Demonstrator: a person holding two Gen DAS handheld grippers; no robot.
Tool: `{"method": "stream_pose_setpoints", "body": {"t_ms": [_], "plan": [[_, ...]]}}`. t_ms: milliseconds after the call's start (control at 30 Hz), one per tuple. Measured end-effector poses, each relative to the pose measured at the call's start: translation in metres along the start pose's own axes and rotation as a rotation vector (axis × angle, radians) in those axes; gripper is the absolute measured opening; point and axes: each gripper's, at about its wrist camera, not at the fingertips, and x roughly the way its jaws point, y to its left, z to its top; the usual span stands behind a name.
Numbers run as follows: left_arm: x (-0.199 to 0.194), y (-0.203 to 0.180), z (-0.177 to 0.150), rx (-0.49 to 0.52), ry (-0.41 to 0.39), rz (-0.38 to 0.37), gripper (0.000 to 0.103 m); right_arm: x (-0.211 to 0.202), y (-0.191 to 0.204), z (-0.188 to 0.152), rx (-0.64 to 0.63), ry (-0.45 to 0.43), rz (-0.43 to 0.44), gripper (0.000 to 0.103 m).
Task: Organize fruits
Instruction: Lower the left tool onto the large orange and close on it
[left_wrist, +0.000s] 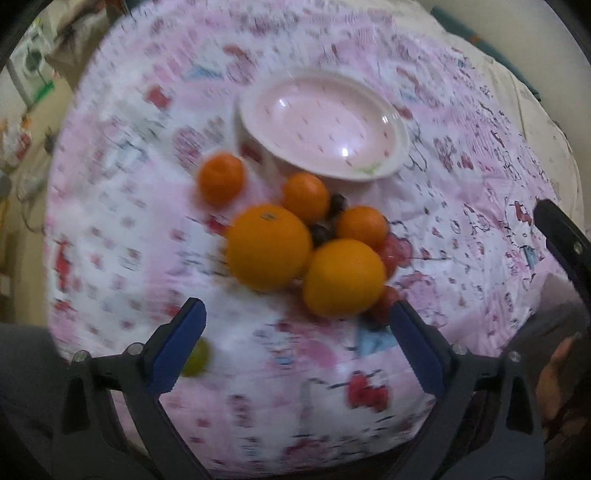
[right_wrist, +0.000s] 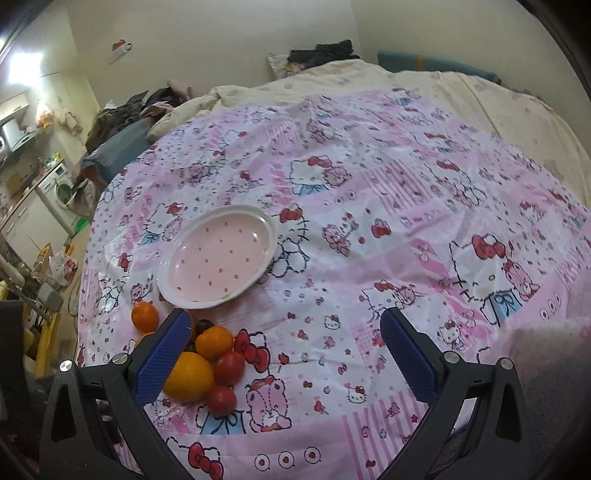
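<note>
A pink plate (left_wrist: 325, 125) with small red dots lies empty on the Hello Kitty cloth; it also shows in the right wrist view (right_wrist: 218, 256). In front of it is a pile of fruit: two big oranges (left_wrist: 267, 247) (left_wrist: 343, 277), three small mandarins (left_wrist: 221, 179), dark grapes (left_wrist: 338, 203) and red tomatoes (left_wrist: 389, 254). A green fruit (left_wrist: 197, 356) lies by the left finger. My left gripper (left_wrist: 297, 314) is open and empty just short of the pile. My right gripper (right_wrist: 282, 325) is open and empty, with the pile (right_wrist: 188, 376) at its left finger.
The pink patterned cloth (right_wrist: 369, 221) covers a bed. Bedding and clothes (right_wrist: 317, 51) lie at the far side. A washing machine (right_wrist: 61, 184) and kitchen shelves stand off to the left. The other gripper's black tip (left_wrist: 561, 229) shows at the right edge.
</note>
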Motion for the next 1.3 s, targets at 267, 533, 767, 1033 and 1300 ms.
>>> {"method": "stream_pose_setpoints", "body": {"t_ms": [267,533,767,1033,1300], "plan": [[0.032,-0.018,0.016,-0.159,0.068,0.021,0.089,0.004,-0.016,0.002,0.062,0.017,-0.001,0.103],[0.054,-0.012,0.018,-0.270,0.137,0.031,0.071,0.010,-0.031,0.004,0.138,0.048,0.027,0.103],[0.038,-0.020,0.017,-0.228,0.111,-0.010,0.054,0.012,-0.033,0.003,0.154,0.057,0.030,0.103],[-0.032,-0.005,0.015,-0.115,0.038,-0.064,0.054,0.012,-0.034,0.003,0.151,0.061,0.028,0.103],[-0.073,0.048,0.036,-0.015,-0.040,0.003,0.054,0.024,-0.019,-0.003,0.086,0.127,0.034,0.103]]}}
